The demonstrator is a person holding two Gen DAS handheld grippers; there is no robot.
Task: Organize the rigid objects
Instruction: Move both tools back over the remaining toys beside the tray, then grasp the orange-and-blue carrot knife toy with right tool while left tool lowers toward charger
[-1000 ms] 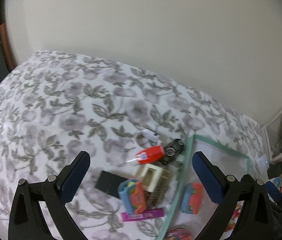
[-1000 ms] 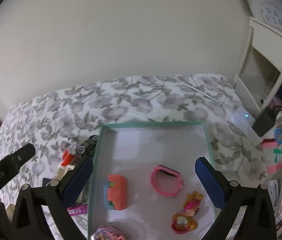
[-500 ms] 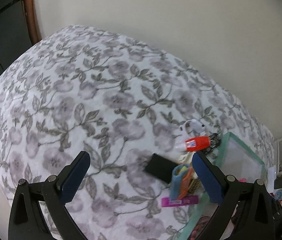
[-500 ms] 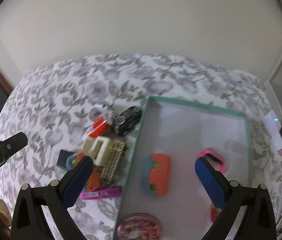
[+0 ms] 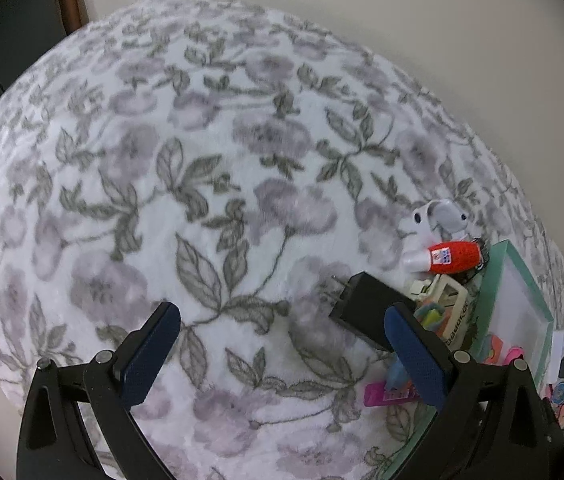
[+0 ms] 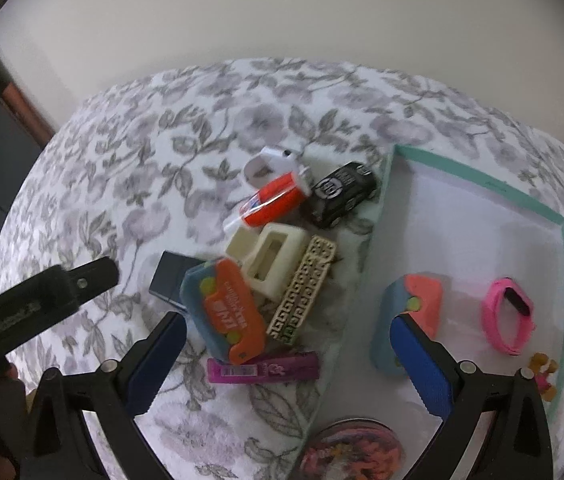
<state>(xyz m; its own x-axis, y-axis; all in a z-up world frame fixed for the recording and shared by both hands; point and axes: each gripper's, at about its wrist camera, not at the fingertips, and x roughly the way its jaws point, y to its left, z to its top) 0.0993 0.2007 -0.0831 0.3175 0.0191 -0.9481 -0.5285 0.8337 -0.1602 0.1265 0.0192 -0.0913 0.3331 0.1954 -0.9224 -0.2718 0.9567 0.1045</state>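
A pile of small objects lies on the floral blanket (image 6: 129,200) left of a green-rimmed tray (image 6: 482,180): an orange-and-blue case (image 6: 229,312), a cream holder (image 6: 269,260), a gold patterned bar (image 6: 304,292), a black toy car (image 6: 342,194), a red bottle (image 6: 273,202), a white clip (image 6: 267,164), a black charger (image 6: 167,280) and a magenta tube (image 6: 261,368). My right gripper (image 6: 290,364) is open above the pile. My left gripper (image 5: 282,356) is open over bare blanket, left of the black charger (image 5: 366,308) and red bottle (image 5: 454,256).
Inside the tray lie a second orange-and-blue case (image 6: 414,316), a pink watch band (image 6: 508,320), a small figure (image 6: 544,372) and a round tin (image 6: 354,452). The left gripper's body (image 6: 37,312) shows at the left of the right wrist view. A wall stands behind the bed.
Both grippers have swung left. The right wrist view moved from over the tray to over the pile. The left wrist view moved off the pile onto bare blanket.
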